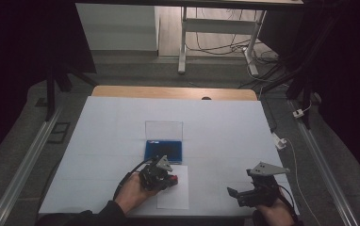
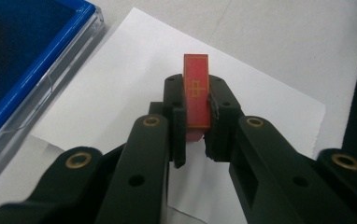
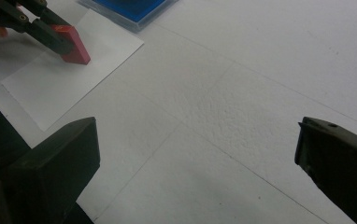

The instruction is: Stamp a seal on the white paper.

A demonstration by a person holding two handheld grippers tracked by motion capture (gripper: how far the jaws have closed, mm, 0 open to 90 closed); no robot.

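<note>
Now pressing small red rectangular stamp block (image 2: 196,95) onto white paper sheet (image 2: 120,88) near table's front edge, left gripper (image 2: 196,105) jaws clamping it; right gripper (image 3: 195,154) jaws gaping apart.

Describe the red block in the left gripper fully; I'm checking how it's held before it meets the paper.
The red block is a small oblong stamp-like piece with a gold-lined border and cross mark on its top face. The left gripper is shut on its sides. It hangs tilted over the white paper sheet, its lower end at or just above it; contact is unclear.

L gripper (image 2: 196,135) clamped tight; R gripper (image 3: 195,158) jaws wide apart.
</note>
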